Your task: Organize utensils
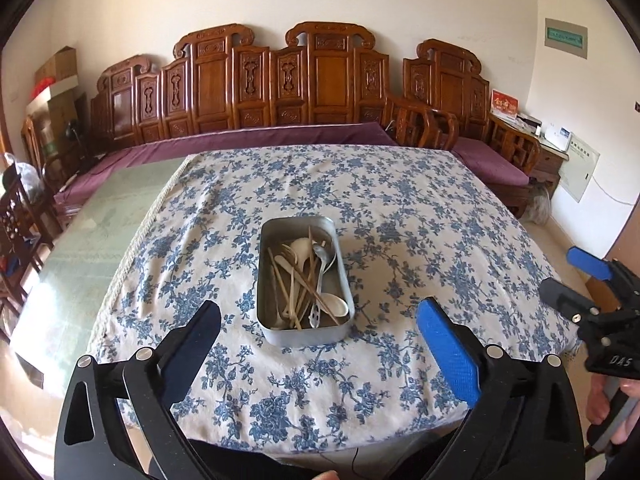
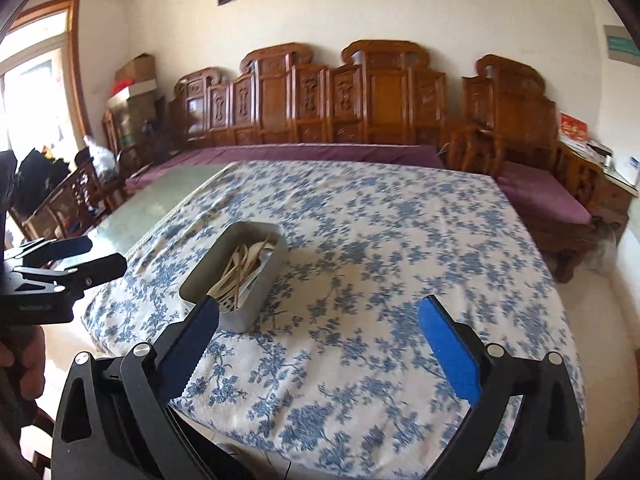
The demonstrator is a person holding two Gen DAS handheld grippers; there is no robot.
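Table (image 1: 400,216) under blue-flowered cloth (image 1: 248,200), bare green surface along its 9 o'clock side. Carved wooden bench (image 1: 280,80) with purple cushion beyond, at 12 o'clock. Metal tray (image 1: 266,280) near table middle, holding utensils (image 1: 308,280): chopsticks, white spoons, metal spoons, piled loosely. Left gripper (image 1: 318,340) above near edge, fingers (image 1: 448,352) spread wide, nothing between. Right gripper (image 2: 318,340) at 3 o'clock of tray, fingers (image 2: 450,350) equally wide, empty.
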